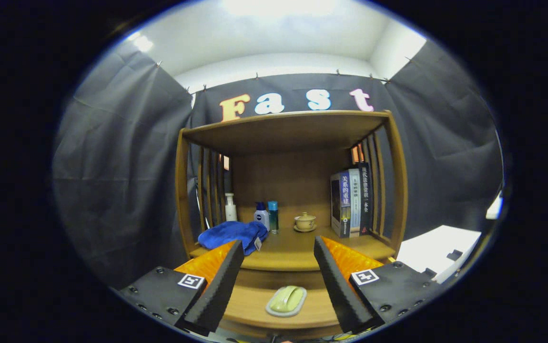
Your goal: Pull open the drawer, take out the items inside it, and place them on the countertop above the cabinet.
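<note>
Behind the wooden cabinet (pixel 288 190), dark cloth is hanging as the booth's wall on three sides, and a pale ceiling is being lit brightly above it. A white surface (pixel 438 250) is showing off to the right of the cabinet. The cabinet is being seen from the front: an open shelf compartment with slatted sides, roofed by a flat top board, and floored by the countertop (pixel 293 250), which is bare wood along its front edge.

Below that countertop, the drawer (pixel 274 317) is standing pulled open, its wooden floor being seen between the fingers. One item is lying in it: a pale yellow-green computer mouse (pixel 287 300), resting flat near the middle of the drawer, between the two fingers and touching neither.

The gripper (pixel 279 269) is being held wide open above the drawer, its fingers spread well apart and nothing being gripped.

On the countertop, things are being counted as follows. One blue towel (pixel 232 233) is lying bunched at the left, just beyond the left finger. Three bottles are standing behind it: one white pump bottle (pixel 230 208) by the left slats, one white bottle with a blue cap (pixel 261 215), and one teal bottle (pixel 273 216) just beside it. One small lidded cup on a saucer (pixel 305 222) is sitting near the middle. Three books (pixel 350 202) are standing upright against the right slats.
</note>
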Demonstrator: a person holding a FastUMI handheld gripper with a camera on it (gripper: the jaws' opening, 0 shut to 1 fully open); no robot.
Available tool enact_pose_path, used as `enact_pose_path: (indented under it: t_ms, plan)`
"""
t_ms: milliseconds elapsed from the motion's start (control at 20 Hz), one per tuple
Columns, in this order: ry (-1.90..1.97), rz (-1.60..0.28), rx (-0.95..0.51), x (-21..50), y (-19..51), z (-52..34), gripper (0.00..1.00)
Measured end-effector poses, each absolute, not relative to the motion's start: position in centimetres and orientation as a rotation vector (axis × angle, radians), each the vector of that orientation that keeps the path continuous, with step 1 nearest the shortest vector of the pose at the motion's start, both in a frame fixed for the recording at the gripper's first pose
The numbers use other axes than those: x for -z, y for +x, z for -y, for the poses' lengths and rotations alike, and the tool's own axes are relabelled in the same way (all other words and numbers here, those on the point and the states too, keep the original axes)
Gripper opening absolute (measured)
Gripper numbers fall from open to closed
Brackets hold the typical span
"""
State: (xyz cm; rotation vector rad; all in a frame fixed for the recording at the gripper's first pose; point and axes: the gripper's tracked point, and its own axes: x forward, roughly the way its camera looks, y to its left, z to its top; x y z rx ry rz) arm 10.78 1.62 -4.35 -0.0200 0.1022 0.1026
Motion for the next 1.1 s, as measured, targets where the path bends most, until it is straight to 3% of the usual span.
enact_pose_path:
  t_ms: [350,650,1100]
  plan:
    - [0.013,-0.590,-0.069,14.9,19.6,-3.2,0.97]
    - [0.092,-0.958,0.048,23.5,19.3,-0.9,0.97]
    - [0.168,-1.152,0.107,29.0,17.4,0.1,0.84]
